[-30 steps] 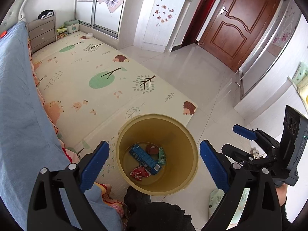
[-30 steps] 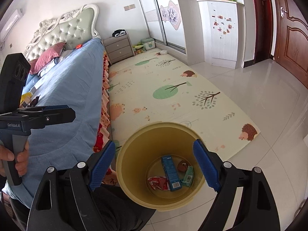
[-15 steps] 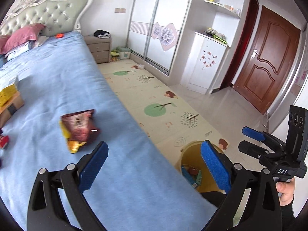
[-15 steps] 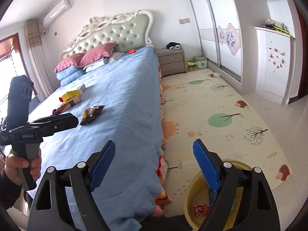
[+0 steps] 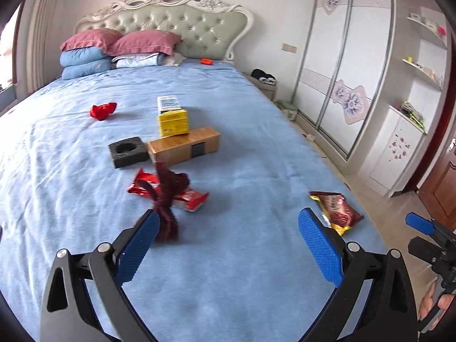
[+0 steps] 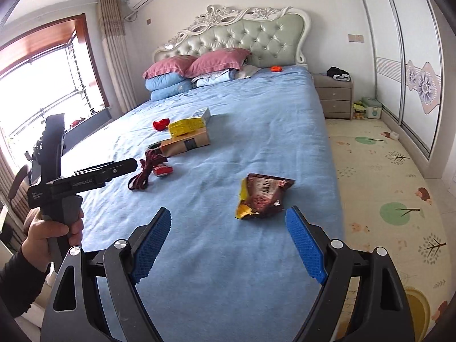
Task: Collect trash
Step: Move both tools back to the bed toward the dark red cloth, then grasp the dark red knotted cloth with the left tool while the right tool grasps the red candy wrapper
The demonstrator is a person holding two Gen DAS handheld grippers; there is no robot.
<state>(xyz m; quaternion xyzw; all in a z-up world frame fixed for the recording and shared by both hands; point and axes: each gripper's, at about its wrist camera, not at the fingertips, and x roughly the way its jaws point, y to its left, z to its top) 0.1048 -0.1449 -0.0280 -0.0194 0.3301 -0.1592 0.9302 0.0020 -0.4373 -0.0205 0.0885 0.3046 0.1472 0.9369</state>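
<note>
Trash lies scattered on the blue bed (image 5: 256, 256). A brown and yellow snack bag (image 6: 263, 195) rests just ahead of my right gripper (image 6: 228, 216), which is open and holds nothing. The same bag (image 5: 337, 208) sits beyond the right finger of my left gripper (image 5: 228, 222), also open with nothing in it. A dark red ribbon (image 5: 168, 188) lies over a red wrapper (image 5: 191, 198) by the left finger. Farther back are a black foam block (image 5: 128, 151), a brown carton (image 5: 182, 145), a yellow box (image 5: 172, 118) and a crumpled red scrap (image 5: 103, 110).
The yellow bin (image 6: 416, 307) stands on the play mat (image 6: 384, 185) at the bed's right side, only its rim showing. Pillows (image 6: 199, 62) and a padded headboard (image 6: 256, 40) close the far end. A nightstand (image 6: 335, 97) and wardrobe (image 5: 342, 65) stand to the right.
Both grippers swung up and away from the yellow bin on the floor to face the bed. The bin has left the left wrist view; the trash on the bed has come into sight.
</note>
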